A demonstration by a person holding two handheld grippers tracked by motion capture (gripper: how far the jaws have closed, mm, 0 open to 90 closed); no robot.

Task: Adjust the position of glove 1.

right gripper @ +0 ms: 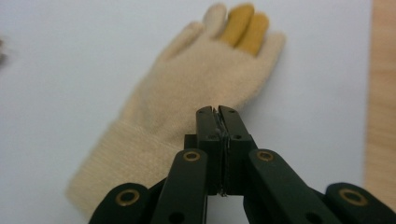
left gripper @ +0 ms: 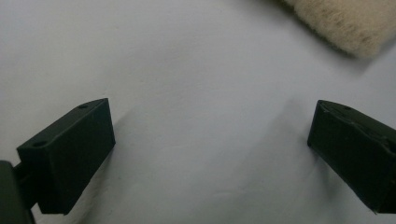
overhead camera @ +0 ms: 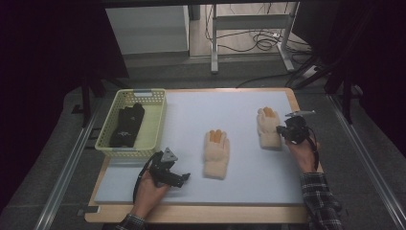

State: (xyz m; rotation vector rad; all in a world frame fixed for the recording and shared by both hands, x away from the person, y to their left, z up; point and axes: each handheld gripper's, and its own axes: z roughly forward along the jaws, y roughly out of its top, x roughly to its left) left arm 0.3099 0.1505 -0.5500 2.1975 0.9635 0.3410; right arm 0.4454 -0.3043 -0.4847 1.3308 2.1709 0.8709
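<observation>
Two times seeing a cream glove with orange fingers lying flat on the pale desk (overhead camera: 230, 103): finding the middle glove (overhead camera: 216, 153) near the front and the right glove (overhead camera: 268, 127) farther back, well apart from it. Also seeing a yellow basket (overhead camera: 155, 125) sitting at the left edge of the desk, holding black gloves (overhead camera: 127, 125). Holding the left tool (overhead camera: 184, 178) low over bare desk, just left of the middle glove, spreading its jaws wide with nothing between them. Looking along the left tool (left gripper: 210, 154) in the left gripper view and catching just the fuzzy cuff of the middle glove (left gripper: 345, 23) up in the top corner. Holding the right tool (overhead camera: 283, 132) just beside the right glove, near its wrist end. Looking along the right tool (right gripper: 218, 121) in the right gripper view: pressing its jaws tight together, pointing the tips over the palm of the right glove (right gripper: 187, 93), seeming to be pinching nothing. Guessing about the gloves: being light, soft and floppy, sagging and folding when lifted, not breaking, not slipping much thanks to the fuzzy wool. Picking the thick ribbed cuff as the best spot for grabbing, and needing to be opening the right tool first.
</observation>
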